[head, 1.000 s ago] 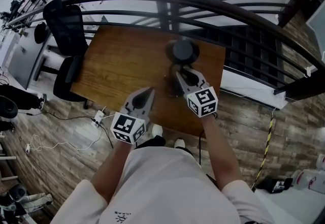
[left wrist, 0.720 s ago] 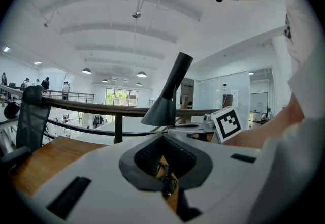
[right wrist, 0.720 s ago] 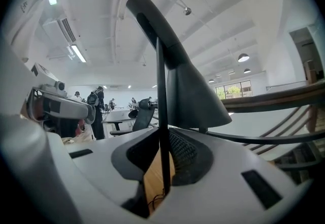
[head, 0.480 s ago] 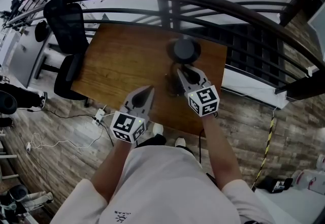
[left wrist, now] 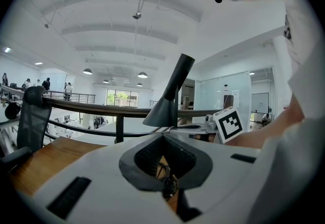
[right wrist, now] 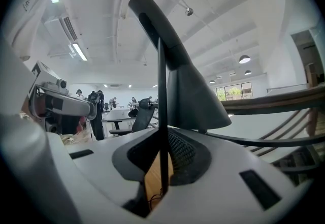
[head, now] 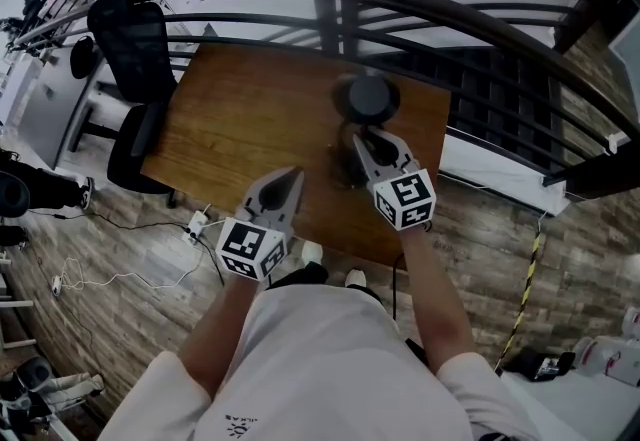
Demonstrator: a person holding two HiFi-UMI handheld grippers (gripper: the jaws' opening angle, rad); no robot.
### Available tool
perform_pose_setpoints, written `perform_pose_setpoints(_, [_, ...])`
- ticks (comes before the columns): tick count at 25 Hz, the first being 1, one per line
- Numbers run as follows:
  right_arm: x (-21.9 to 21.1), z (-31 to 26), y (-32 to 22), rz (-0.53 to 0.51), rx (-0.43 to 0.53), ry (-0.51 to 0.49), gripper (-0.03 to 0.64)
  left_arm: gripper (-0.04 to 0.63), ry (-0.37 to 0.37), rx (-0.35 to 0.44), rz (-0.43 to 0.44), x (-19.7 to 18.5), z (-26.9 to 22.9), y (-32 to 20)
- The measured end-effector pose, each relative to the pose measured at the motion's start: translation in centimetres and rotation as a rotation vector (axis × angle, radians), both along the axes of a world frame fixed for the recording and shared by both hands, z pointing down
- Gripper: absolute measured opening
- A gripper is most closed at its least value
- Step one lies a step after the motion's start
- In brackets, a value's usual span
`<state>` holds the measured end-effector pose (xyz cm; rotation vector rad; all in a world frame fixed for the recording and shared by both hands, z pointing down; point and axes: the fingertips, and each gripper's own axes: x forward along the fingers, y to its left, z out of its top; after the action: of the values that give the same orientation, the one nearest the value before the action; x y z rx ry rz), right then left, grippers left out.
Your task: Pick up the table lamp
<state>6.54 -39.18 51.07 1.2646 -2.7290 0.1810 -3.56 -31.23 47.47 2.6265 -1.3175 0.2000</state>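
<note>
Right gripper (right wrist: 162,167), grey two-jaw claw with a marker cube: the jaws stand either side of the thin black upright stem (right wrist: 162,116) of the black table lamp (head: 367,99). They have just been closing. A strip of wood shows on each side of the stem, so the claw is released, not clenched on it. The lamp's dark conical shade (right wrist: 195,88) rises just above and beyond the jaws.

Left gripper (head: 288,179), the same make: jaws a narrow slit apart, nothing between them. It is held level over the near edge of the table, left of the right gripper and apart from the lamp.

The lamp stands on the brown rectangular wooden table (head: 240,119), toward its far right corner. A curved black metal railing (head: 400,4) runs just behind the table. A black office chair (head: 130,49) stands at the table's left end. The wood-plank floor (head: 480,239) lies below.
</note>
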Motion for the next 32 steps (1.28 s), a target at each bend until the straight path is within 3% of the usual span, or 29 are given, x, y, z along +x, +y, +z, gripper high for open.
perform_pose_setpoints(11, [0.2,-1.0,0.1,-0.005,0.002,-0.013,0.057,0.009,0.054,0.002,0.019,0.4,-0.4,-0.4])
perform_pose_setpoints(32, [0.0,-4.2,2.1,0.007,0.033,-0.069,0.051,0.009,0.055,0.028,0.027,-1.1,-1.1,-1.0])
